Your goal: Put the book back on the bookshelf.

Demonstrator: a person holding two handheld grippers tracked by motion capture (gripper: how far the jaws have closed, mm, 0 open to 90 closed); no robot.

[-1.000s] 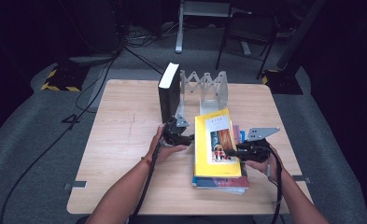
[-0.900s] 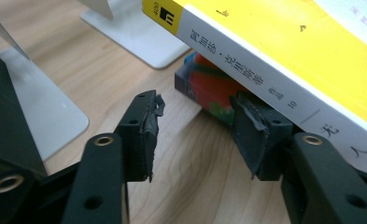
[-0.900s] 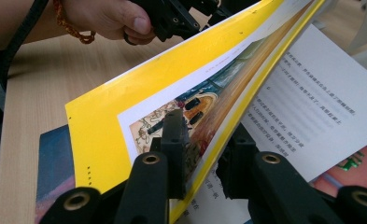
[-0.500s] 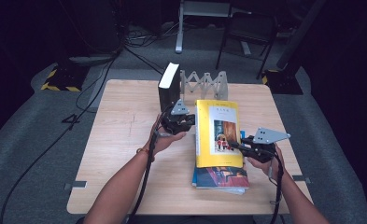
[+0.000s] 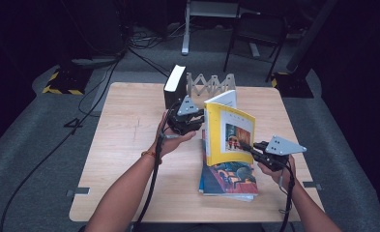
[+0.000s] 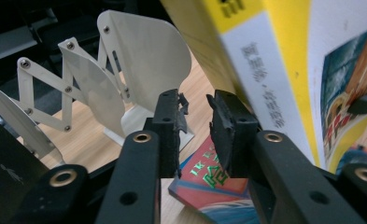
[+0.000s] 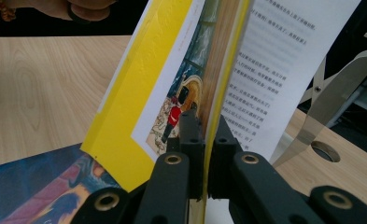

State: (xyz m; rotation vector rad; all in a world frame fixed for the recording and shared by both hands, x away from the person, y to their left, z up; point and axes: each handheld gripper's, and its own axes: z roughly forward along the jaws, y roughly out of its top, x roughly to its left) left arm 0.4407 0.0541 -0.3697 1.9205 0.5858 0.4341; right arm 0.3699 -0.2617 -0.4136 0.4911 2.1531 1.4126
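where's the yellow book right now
In the high view the yellow paperback book stands lifted near the table's middle, above the blue picture book, between the left hand-held gripper and the right hand-held gripper, which clamps its cover.

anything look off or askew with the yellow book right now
Yes. The yellow book stands tilted above the stack, and the right gripper pinches just its front cover, so the cover splays away from the white pages. The left gripper is beside the spine, jaws apart, gripping nothing.
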